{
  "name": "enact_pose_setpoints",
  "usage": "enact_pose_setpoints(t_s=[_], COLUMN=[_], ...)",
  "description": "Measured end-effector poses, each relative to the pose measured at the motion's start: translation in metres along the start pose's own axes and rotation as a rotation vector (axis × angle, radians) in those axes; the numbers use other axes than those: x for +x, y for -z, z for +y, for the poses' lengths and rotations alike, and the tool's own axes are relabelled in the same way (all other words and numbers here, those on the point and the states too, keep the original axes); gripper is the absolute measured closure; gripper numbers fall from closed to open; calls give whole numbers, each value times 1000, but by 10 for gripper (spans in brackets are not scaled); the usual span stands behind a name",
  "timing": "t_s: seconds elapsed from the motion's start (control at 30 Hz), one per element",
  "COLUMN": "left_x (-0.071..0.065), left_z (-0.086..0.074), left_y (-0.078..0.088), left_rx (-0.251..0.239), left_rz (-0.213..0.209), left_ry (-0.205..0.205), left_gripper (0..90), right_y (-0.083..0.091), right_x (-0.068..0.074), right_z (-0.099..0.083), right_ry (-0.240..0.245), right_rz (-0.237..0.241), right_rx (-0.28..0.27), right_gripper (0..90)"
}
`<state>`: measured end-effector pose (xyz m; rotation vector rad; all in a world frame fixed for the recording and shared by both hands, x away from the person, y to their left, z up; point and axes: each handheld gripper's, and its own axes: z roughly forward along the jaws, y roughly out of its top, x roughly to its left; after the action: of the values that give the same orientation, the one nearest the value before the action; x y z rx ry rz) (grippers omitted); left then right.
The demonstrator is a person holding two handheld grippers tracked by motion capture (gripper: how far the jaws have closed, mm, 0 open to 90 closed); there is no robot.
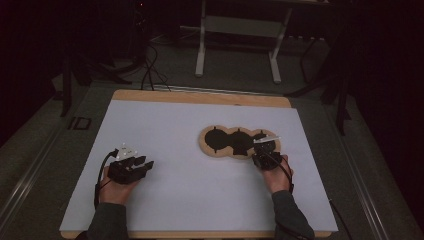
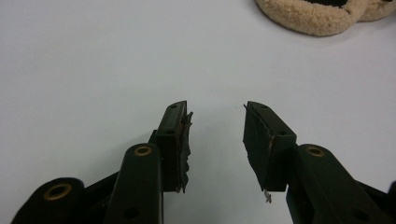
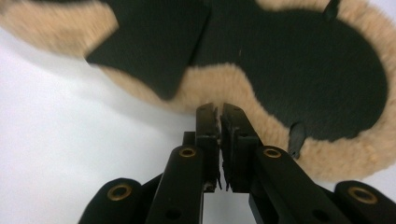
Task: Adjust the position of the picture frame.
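1. Currently, the tan fleece pad (image 1: 240, 142) lies flat on the white table cover (image 1: 170, 135), right of centre. It consists of three joined round lobes with black inner faces.
2. One black square patch (image 3: 154, 44) sits tilted across the middle lobe, as seen in the right gripper view; its corner overlaps the fleece border.
3. Two small black tabs (image 3: 295, 137) project from the rim of the right lobe's black face.
4. The right gripper (image 1: 264, 156) is positioned at the near edge of the pad's right lobe, held by the person's right hand (image 1: 277, 175).
5. In the right gripper view, the right gripper (image 3: 219, 108) has its jaws nearly together, with a narrow slit between the pads. The fingertips sit at the fleece border of the pad (image 3: 219, 86). No material is visibly clamped between them; whether the tips touch the fleece cannot be told.
6. The left gripper (image 1: 145, 164) rests low over the table cover, well apart from the pad, in the person's left hand (image 1: 116, 187).
7. In the left gripper view, the left gripper (image 2: 217, 109) has its jaws standing apart with bare white surface between them. The pads (image 2: 183, 144) look worn and frayed at their edges.
8. A lobe of the fleece pad (image 2: 313, 18) appears at the top right of the left gripper view.
9. Grey sleeves (image 1: 107, 222) cover both forearms.
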<state>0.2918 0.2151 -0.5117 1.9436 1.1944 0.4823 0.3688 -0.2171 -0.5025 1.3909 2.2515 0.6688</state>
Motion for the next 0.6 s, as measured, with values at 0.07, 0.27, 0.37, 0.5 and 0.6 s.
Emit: enact_pose_setpoints(t_s=[0.07, 0.27, 0.37, 0.5, 0.6], left_x=[0, 0, 0, 1, 1], left_z=[0, 0, 0, 0, 0], left_y=[0, 0, 0, 1, 1], left_rx=[0, 0, -1, -4, -5], left_rz=[0, 0, 0, -2, -2], left_ry=[2, -2, 0, 2, 3], left_gripper=[605, 603, 602, 599, 598], right_y=[4, 9, 5, -5, -11], right_x=[0, 9, 14, 25, 32], right_z=[3, 14, 19, 25, 30], right_ry=[-13, -34, -40, -68, -94], right_rz=[8, 26, 31, 34, 23], right_rx=[-29, -97, -105, -119, -126], right_gripper=[847, 780, 726, 627, 575])
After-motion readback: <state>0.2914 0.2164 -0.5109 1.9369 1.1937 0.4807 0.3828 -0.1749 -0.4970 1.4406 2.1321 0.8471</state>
